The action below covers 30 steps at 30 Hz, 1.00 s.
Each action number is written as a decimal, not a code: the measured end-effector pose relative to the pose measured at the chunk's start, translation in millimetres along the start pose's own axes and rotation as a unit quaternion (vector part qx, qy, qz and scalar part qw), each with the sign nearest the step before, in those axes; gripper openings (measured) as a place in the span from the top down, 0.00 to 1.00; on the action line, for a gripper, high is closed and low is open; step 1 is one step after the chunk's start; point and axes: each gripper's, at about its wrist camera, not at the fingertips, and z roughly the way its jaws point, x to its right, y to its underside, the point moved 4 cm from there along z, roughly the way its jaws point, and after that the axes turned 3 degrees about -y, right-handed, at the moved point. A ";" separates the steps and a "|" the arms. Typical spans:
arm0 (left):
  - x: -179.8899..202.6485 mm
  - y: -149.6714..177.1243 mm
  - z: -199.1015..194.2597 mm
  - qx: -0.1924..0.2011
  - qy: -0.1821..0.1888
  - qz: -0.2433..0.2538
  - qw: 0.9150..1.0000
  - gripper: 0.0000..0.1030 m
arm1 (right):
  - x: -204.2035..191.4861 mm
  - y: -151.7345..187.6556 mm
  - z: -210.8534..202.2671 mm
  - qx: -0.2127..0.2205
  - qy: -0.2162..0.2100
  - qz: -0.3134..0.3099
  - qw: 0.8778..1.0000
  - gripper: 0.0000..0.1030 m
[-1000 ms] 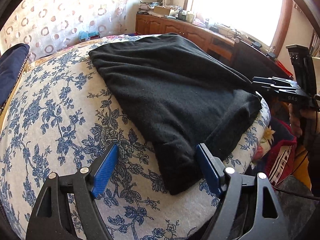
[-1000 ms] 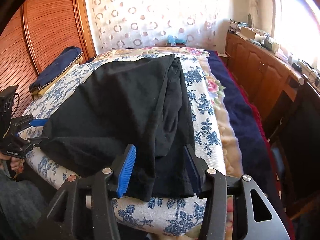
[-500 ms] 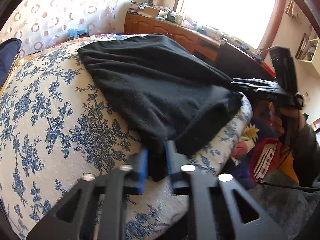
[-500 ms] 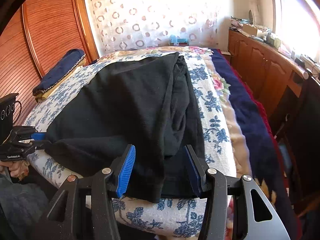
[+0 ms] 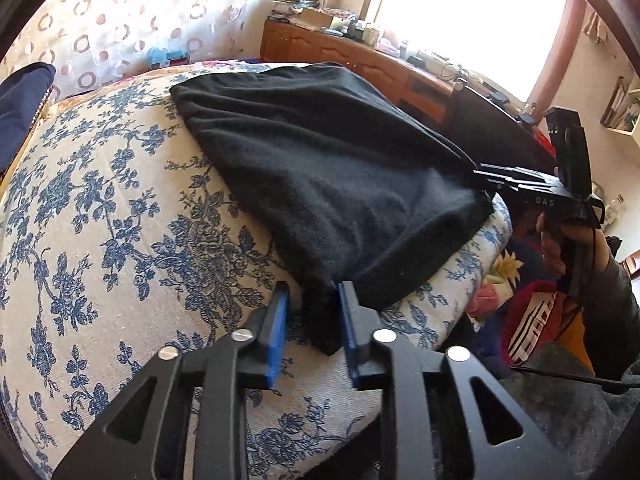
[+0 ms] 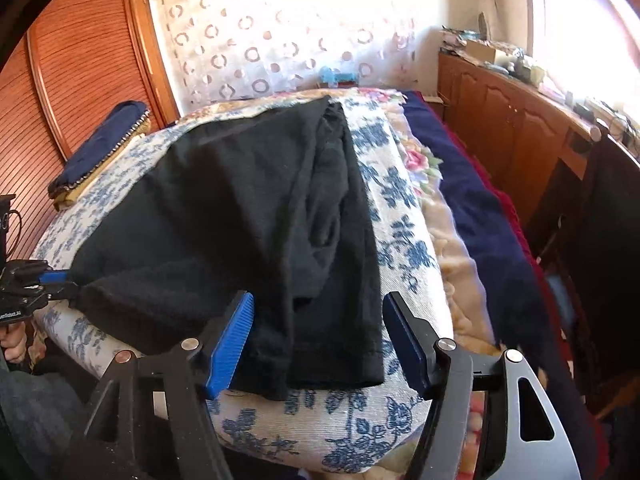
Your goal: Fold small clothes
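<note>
A black garment (image 5: 332, 176) lies partly folded on a blue-flowered white bedspread (image 5: 100, 240). My left gripper (image 5: 312, 320) is shut on the garment's near corner, cloth pinched between its blue pads. In the right wrist view the garment (image 6: 256, 208) shows its folded layers, and the left gripper (image 6: 60, 284) holds the left corner. My right gripper (image 6: 320, 336) is open, its jaws straddling the garment's near hem at the bed edge. It also shows in the left wrist view (image 5: 500, 176) at the garment's far corner.
A folded navy item (image 6: 100, 152) lies at the bed's far left by a wooden wardrobe (image 6: 80, 60). A navy blanket (image 6: 472, 208) runs along the right side. A wooden cabinet (image 6: 512, 120) with clutter stands under the bright window.
My left gripper went from wide open to shut on the garment's corner and moved in on it. My right gripper stayed open and crept closer over the near hem.
</note>
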 end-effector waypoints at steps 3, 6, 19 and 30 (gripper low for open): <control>0.7 1.0 -0.1 0.001 0.000 0.000 1.000 0.71 | 2.0 0.8 5.8 -0.012 -0.010 0.009 1.000 0.33; 2.0 1.0 0.6 0.001 -0.002 0.002 1.000 0.70 | -2.1 -0.3 6.1 -0.012 -0.011 -0.002 1.000 0.33; 3.5 -0.1 -0.1 0.008 0.030 0.005 1.000 0.89 | -11.5 -2.4 5.2 -0.024 -0.042 -0.047 0.998 0.92; -27.3 -90.0 -41.7 0.093 0.064 -0.026 0.993 0.91 | 1.6 -82.6 -35.9 0.092 -0.097 -0.033 0.990 0.94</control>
